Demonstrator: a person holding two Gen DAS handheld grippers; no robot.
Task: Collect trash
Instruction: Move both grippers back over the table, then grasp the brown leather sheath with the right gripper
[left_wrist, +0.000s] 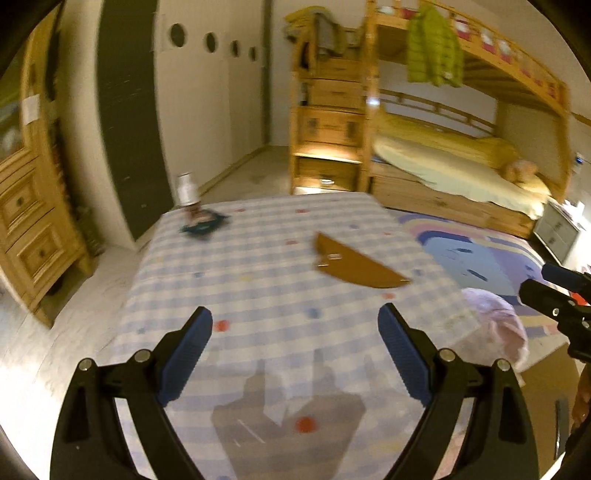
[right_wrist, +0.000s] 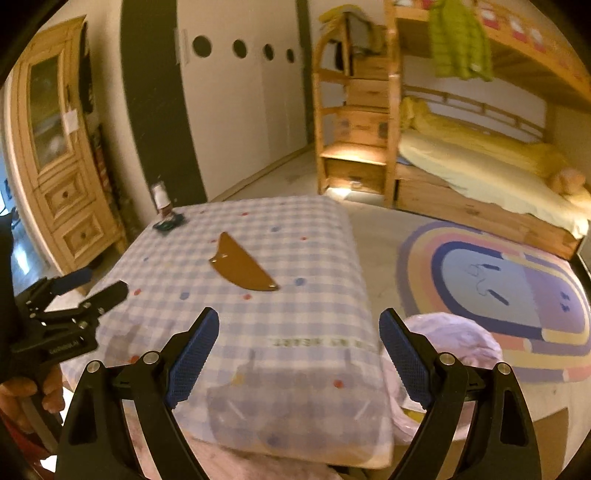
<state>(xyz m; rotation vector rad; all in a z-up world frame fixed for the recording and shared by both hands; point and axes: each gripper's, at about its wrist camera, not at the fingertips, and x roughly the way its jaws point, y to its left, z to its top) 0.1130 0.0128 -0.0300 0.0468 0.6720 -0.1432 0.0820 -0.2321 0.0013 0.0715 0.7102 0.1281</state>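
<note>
A line of dark print was seen on the checked tablecloth (right_wrist: 258, 266) near its front edge, mirrored and too blurred to be read. Raised lettering on the left gripper (right_wrist: 94, 284) body was likewise illegible.

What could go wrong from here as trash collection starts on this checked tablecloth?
The flat brown half-moon piece lies flush on the cloth, so fingers may snag fabric instead. The small white bottle stands at the far corner beside the dark teal wrapper, and a reach there could tip it off. Both hand-held grippers, left and right, are open.
</note>
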